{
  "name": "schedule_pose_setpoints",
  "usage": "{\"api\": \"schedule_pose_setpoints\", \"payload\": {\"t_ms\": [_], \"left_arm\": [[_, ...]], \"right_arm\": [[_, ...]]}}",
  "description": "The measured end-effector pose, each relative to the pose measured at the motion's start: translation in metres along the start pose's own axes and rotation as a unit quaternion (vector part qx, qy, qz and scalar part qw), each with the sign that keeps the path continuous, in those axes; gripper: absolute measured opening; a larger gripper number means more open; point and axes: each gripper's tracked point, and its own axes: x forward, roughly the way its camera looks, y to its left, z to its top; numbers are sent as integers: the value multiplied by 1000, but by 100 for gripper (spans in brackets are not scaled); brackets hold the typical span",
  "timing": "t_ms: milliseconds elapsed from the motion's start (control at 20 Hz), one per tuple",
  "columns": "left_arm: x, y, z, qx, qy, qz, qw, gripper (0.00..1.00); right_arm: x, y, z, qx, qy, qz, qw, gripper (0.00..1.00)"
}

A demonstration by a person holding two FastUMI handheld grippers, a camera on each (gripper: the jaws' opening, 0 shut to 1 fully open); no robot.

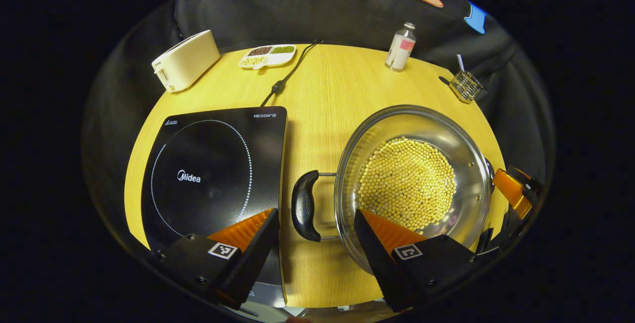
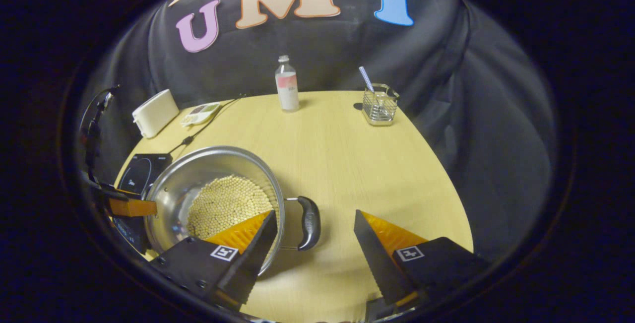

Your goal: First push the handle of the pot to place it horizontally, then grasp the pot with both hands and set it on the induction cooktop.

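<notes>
- Left gripper (image 1: pixel 315 236): gaping wide, gripping nothing, straddling the pot's (image 1: pixel 414 184) near handle (image 1: pixel 304 206).
- Right gripper (image 2: pixel 315 236): likewise gaping wide, bracketing the opposite handle (image 2: pixel 308 223).

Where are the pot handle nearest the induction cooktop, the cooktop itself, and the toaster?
pot handle (image 1: pixel 303 206): left gripper view, on the middle of the black grip.
induction cooktop (image 1: pixel 208 164): left gripper view, on the bare glass inside the dotted ring.
toaster (image 1: pixel 186 60): left gripper view, on its long white side.
</notes>
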Motion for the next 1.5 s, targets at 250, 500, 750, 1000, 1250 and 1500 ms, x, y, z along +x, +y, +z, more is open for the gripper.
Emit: {"api": "schedule_pose_setpoints", "payload": {"t_ms": [250,500,750,1000,1250,1500], "left_arm": [[5,3,1,10,3,12,1000,97],[9,0,4,31,4,21,999,98],[14,-7,-3,25,23,18,999,91],[20,-3,-8,24,35,28,999,80],[20,-3,-9,19,37,25,999,77],[20,-3,-6,5,32,19,999,70]], "right_arm": [[18,5,-14,7,38,10,999,100],[28,10,-25,19,68,20,997,99],[36,14,-34,24,90,26,995,97],[40,16,-39,33,110,33,993,88],[43,26,-38,41,112,47,992,65],[42,28,-39,67,129,53,988,52]]}}
